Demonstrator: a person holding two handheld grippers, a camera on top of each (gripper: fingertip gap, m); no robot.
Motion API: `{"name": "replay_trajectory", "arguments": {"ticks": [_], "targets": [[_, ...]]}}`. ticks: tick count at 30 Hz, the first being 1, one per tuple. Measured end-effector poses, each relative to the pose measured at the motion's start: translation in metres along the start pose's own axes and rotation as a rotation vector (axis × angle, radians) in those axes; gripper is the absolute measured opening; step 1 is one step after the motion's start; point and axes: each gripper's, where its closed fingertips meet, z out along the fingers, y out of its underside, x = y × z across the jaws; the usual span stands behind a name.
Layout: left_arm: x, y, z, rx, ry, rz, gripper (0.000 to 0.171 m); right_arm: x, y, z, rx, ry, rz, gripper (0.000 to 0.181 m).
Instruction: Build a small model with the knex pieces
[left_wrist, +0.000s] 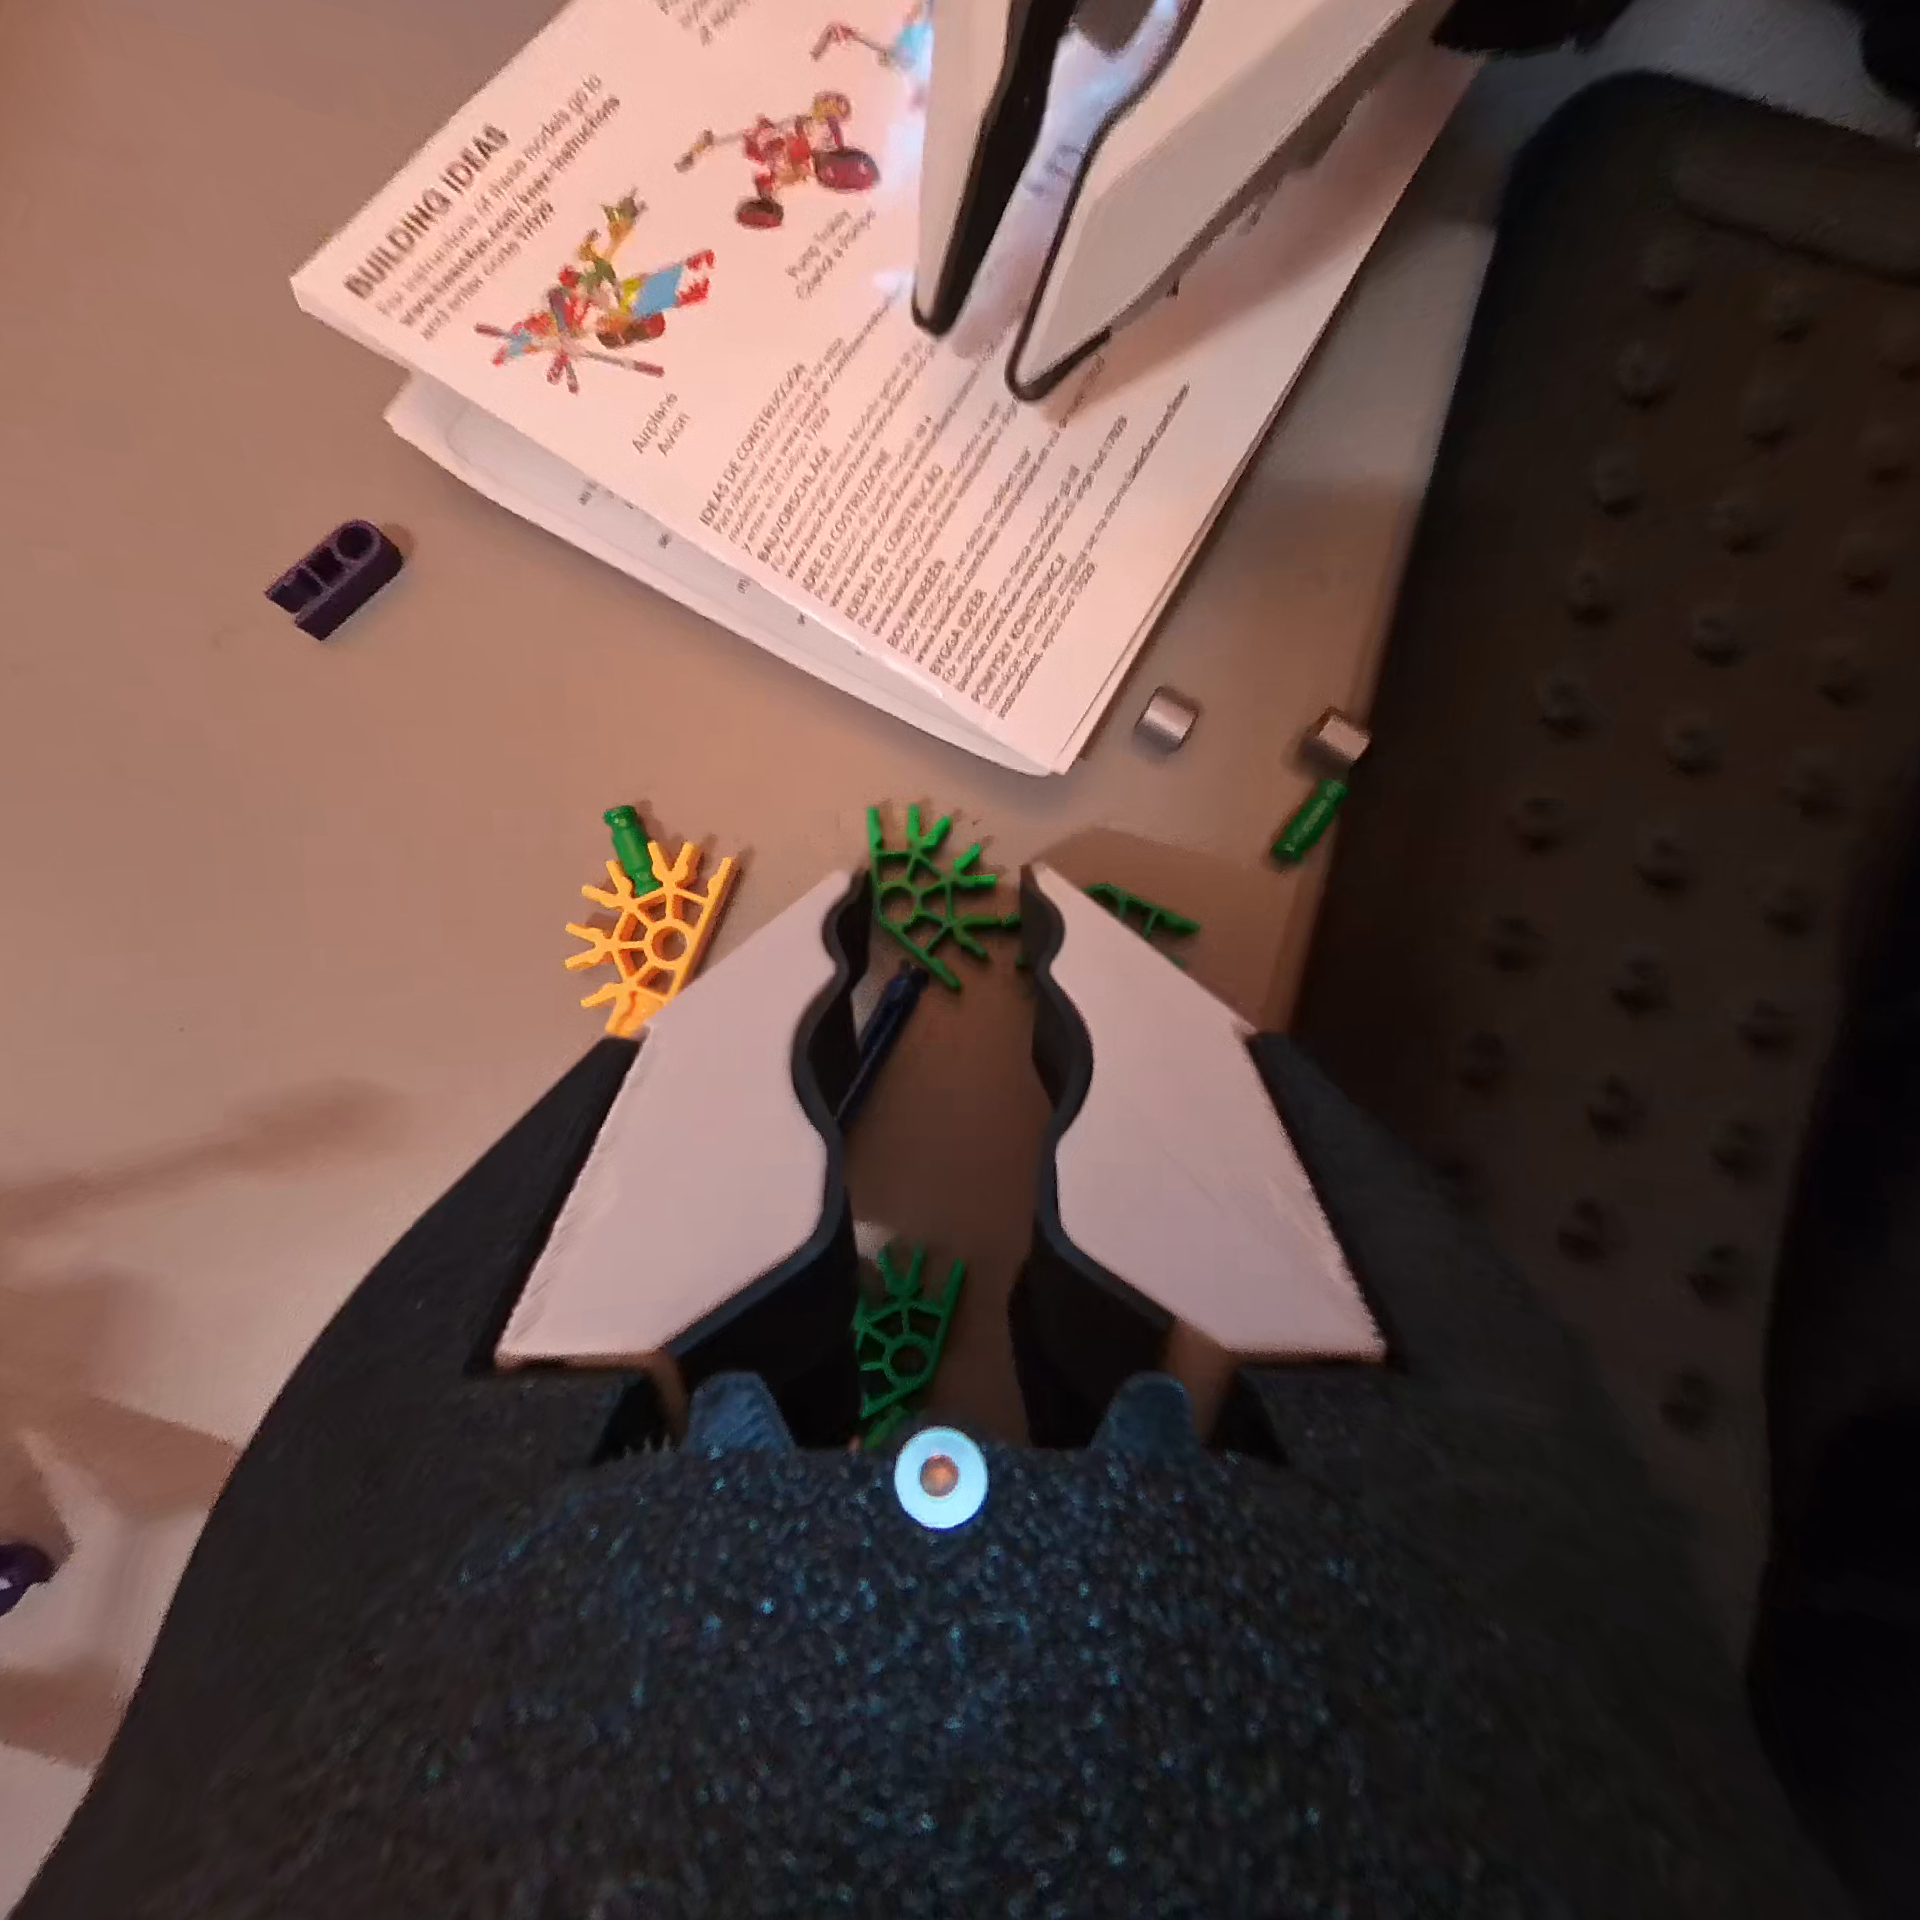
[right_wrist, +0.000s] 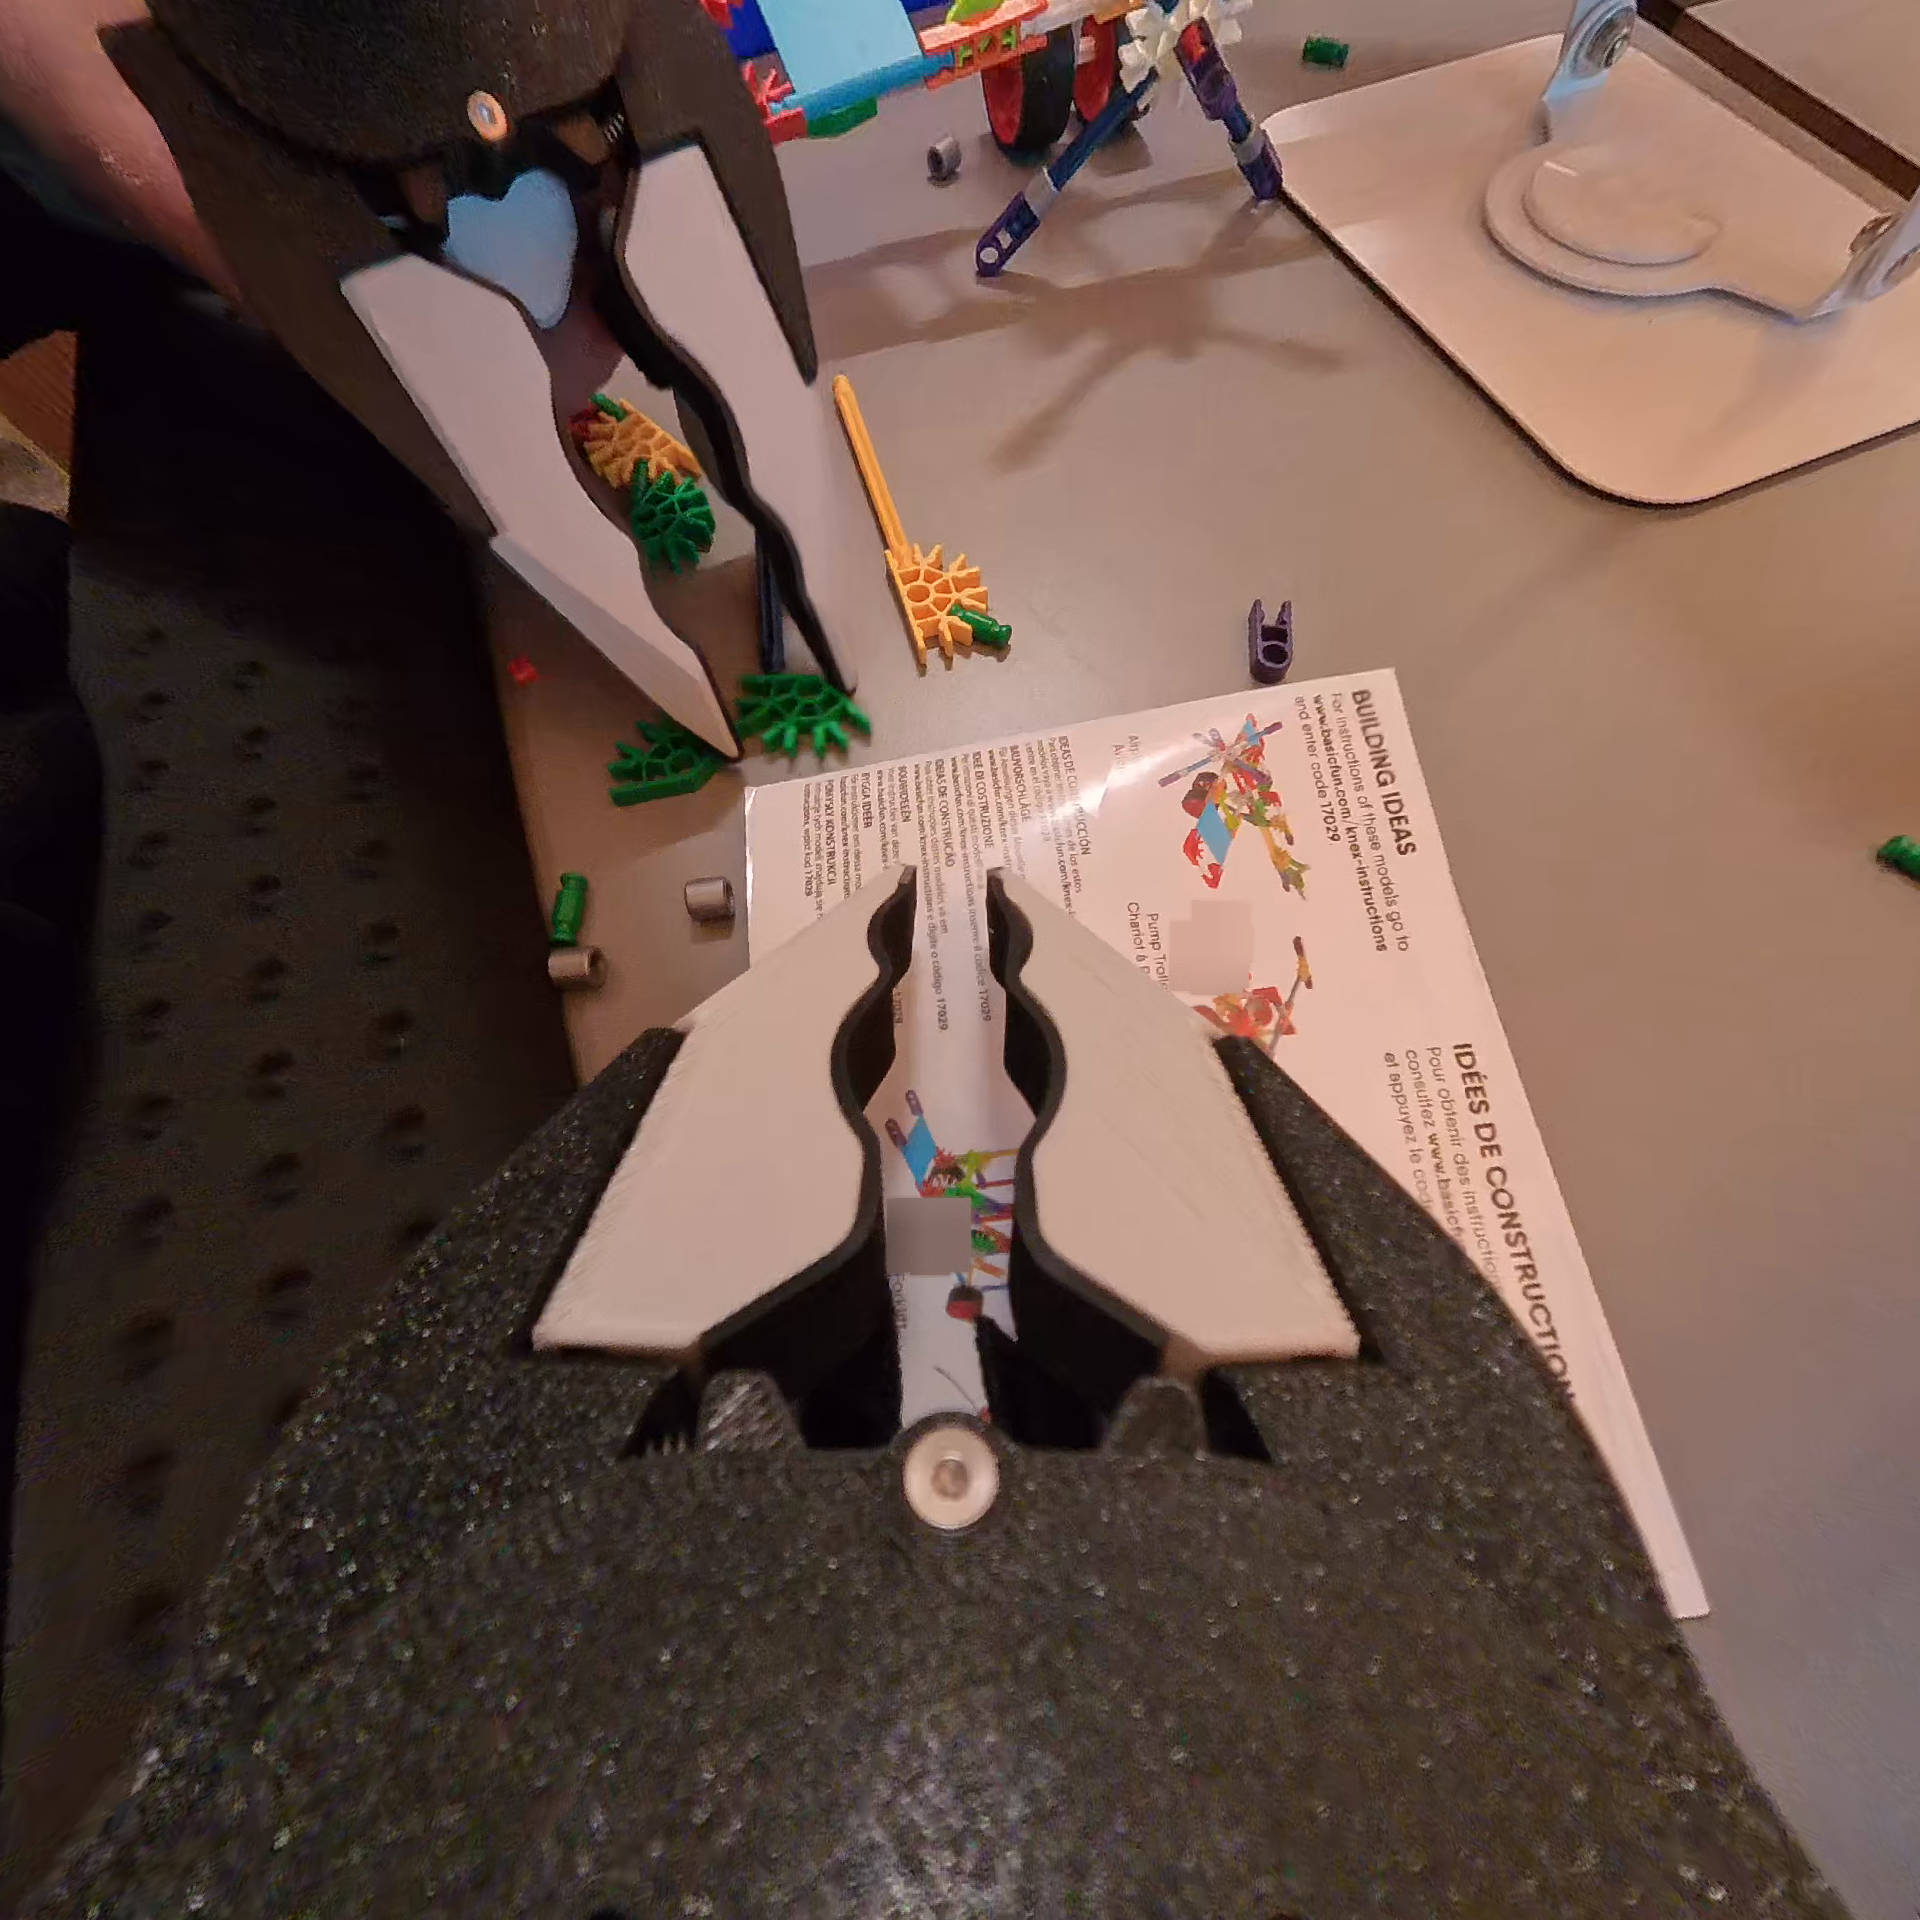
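Two claws at work over a grey counter (right_wrist: 1351, 499), dark studded mat (left_wrist: 1662, 727) along its right edge as the left wrist view frames it. Largest item: white flat stand base (right_wrist: 1621, 260), far right in the right wrist view. Next, a printed instruction booklet (right_wrist: 1195, 935), several sheets, lying flat; thin, light, floppy paper, best lifted at an overhanging edge or corner, since a pinch from above only slides on it. Right claw (right_wrist: 951, 878) sits over the booklet, tips at or very near the page, jaws narrowly parted, nothing between them. Far side of the counter: a built toy model (right_wrist: 1081, 73), rods and wheels, looks easy to pull apart. Left claw (left_wrist: 940, 883) is down among loose pieces near the mat edge, jaws spread, straddling a green fan connector (left_wrist: 930, 904); a second green connector (left_wrist: 1143, 914) lies just right of the right tip, a third (left_wrist: 904, 1340) nearer, between the jaws at the base. A dark blue rod (left_wrist: 878, 1039) rests against the left jaw's inner face; cannot tell whether it is gripped. Connectors are stiff, light plastic, thin and flat, so they would take a pinch across the edges. Left of the claw, a yellow connector (left_wrist: 649, 935) with a green stub rod (left_wrist: 632, 847) plugged in. Smallest: purple clip (left_wrist: 335, 577), two grey spacers (left_wrist: 1166, 719) (left_wrist: 1333, 740), a loose green stub rod (left_wrist: 1307, 821) at the mat edge.
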Motion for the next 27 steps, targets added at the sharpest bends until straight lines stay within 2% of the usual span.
{"name": "replay_trajectory", "arguments": {"ticks": [8, 18, 24, 27], "targets": [[0.005, 0.000, -0.001, 0.018, 0.032, 0.039, 0.023, -0.001, -0.002, -0.002, 0.026, -0.011, -0.011, 0.013], [-0.004, -0.003, -0.009, 0.035, -0.012, 0.069, 0.023, -0.008, -0.003, -0.001, 0.026, -0.030, -0.045, 0.014], [-0.010, -0.013, -0.016, 0.075, -0.042, 0.113, 0.023, -0.015, 0.000, 0.004, -0.013, -0.028, -0.107, 0.014], [-0.012, -0.017, -0.017, 0.084, -0.049, 0.126, 0.023, -0.017, 0.009, 0.013, -0.090, -0.008, -0.166, 0.014]]}}
